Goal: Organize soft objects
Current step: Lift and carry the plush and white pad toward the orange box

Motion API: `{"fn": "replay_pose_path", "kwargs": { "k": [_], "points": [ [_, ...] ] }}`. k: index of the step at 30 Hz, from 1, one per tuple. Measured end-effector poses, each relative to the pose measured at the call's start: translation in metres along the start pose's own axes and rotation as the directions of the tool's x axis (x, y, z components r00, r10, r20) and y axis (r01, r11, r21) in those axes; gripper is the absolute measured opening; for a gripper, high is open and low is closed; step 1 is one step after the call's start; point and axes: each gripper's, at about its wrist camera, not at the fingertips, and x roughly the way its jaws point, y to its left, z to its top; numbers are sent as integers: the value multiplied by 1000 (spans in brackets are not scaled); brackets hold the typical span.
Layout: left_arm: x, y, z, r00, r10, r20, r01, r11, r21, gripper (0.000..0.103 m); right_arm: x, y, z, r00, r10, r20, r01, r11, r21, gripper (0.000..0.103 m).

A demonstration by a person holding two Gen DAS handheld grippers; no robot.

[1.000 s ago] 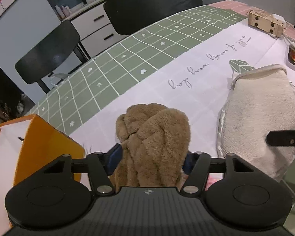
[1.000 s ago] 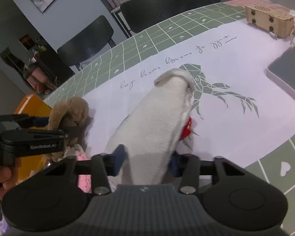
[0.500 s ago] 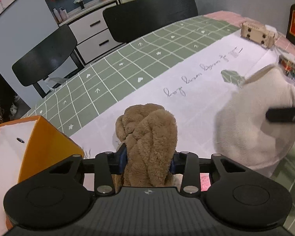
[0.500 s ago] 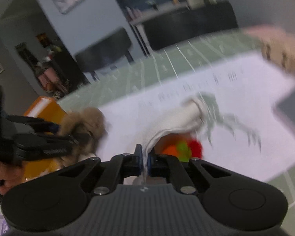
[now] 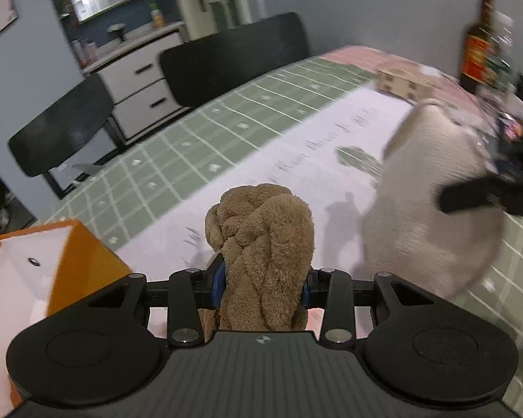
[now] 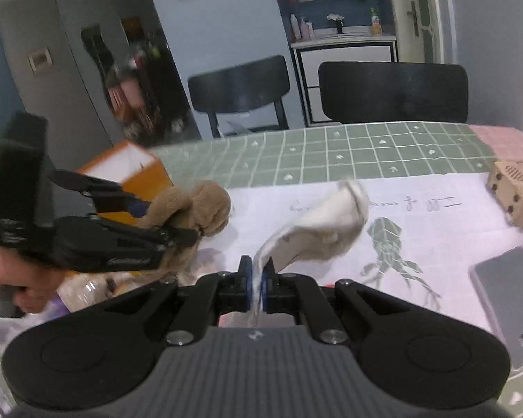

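Observation:
My left gripper (image 5: pixel 263 284) is shut on a brown fuzzy plush (image 5: pixel 261 240) and holds it above the table; it also shows in the right wrist view (image 6: pixel 195 209), left of centre. My right gripper (image 6: pixel 257 284) is shut on the edge of a cream soft cloth item (image 6: pixel 327 223), which hangs lifted over the white mat. In the left wrist view the cream item (image 5: pixel 432 202) is blurred at the right, with the right gripper's finger across it.
An orange box (image 5: pixel 35 268) with a white inside stands at the left, also seen in the right wrist view (image 6: pixel 129 170). A wooden block (image 6: pixel 512 191), a dark tablet (image 6: pixel 505 289), a bottle (image 5: pixel 477 48) and two black chairs (image 6: pixel 240 83) surround the table.
Both grippers have risen from the table with their items. My right gripper closed on the cream item's edge and lifted it; my left gripper tightened on the brown plush.

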Motion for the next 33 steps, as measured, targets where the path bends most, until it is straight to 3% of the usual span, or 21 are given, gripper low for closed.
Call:
{"fn": "replay_pose_path", "kwargs": {
  "k": [7, 15, 21, 27, 33],
  "points": [
    [-45, -30, -41, 994, -109, 7, 109, 993, 48, 44, -25, 25, -14, 999, 6, -53, -11, 996, -88, 3],
    [-101, -50, -111, 964, -266, 14, 266, 964, 8, 44, -77, 64, -69, 986, 83, -142, -104, 984, -146, 3],
    [-135, -49, -157, 958, -286, 36, 287, 957, -40, 44, -93, 109, -95, 967, 152, -203, -181, 975, -132, 2],
    [-159, -48, -203, 948, -315, 36, 317, 946, -69, 44, -111, 163, -122, 943, 177, -281, -239, 949, -206, 2],
    [-176, -19, -250, 957, -289, -6, 287, 951, -117, 44, -114, 193, -136, 925, 175, -336, -266, 932, -246, 2]
  ]
}}
